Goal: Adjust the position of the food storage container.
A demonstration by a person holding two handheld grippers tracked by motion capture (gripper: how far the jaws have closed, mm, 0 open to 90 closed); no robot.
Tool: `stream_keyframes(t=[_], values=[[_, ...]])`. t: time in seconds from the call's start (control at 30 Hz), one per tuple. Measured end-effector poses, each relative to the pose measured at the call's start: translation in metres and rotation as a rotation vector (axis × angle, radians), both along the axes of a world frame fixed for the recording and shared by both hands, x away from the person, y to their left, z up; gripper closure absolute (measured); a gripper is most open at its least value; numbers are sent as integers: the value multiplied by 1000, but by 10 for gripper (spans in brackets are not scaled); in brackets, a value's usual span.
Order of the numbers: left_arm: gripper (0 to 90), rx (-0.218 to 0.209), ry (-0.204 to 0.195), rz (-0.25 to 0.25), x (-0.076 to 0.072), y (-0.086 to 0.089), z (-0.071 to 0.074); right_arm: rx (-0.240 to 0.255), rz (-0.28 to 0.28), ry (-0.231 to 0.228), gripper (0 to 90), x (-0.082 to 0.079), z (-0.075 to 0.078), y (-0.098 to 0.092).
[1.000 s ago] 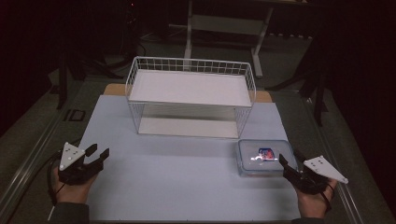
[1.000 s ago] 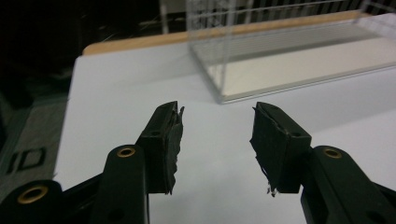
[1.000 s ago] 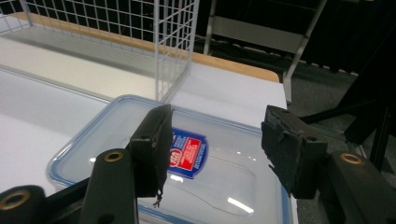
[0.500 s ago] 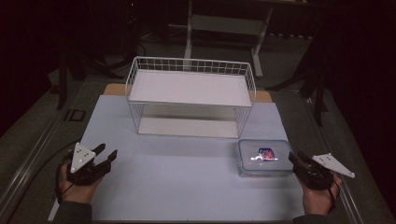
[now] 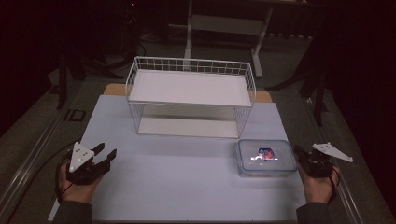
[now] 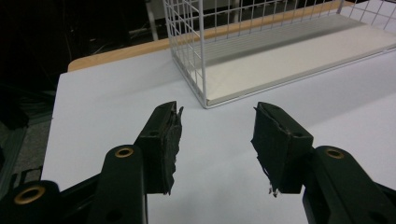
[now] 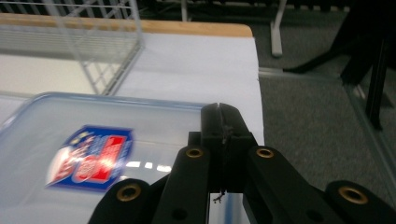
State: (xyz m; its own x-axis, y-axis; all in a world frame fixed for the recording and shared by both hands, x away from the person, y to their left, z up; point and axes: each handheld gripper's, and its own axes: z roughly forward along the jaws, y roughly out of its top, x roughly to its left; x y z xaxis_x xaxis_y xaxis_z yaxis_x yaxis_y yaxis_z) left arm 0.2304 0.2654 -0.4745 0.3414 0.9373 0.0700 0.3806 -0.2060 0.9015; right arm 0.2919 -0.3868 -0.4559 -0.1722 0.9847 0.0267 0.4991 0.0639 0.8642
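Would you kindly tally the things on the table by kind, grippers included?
Wire rack: 1
Plastic box with lid: 1
Grippers: 2, left gripper and right gripper
Total: 4

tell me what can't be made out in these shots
- Label on the plastic box: motion blur in the right gripper view, too small in the high view.
- Box contents: frosted lid hides them.
- Right gripper: jaws shut; whether they clamp the box rim is hidden behind them.
- Wire rack: cut off by the left gripper view's edges.
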Motion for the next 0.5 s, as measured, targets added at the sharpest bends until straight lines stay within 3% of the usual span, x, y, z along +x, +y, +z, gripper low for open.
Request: stream_keyframes(t=[0.17, 0.3, 0.5], values=[[503, 3, -1, 2, 0, 0, 0, -9, -32, 31, 897, 11, -8, -8], [503, 3, 1, 7, 0, 1, -1, 2, -56, 58, 898, 8, -24, -11], [502, 1, -3, 8, -1, 1, 0, 25, -76, 73, 898, 8, -30, -15]])
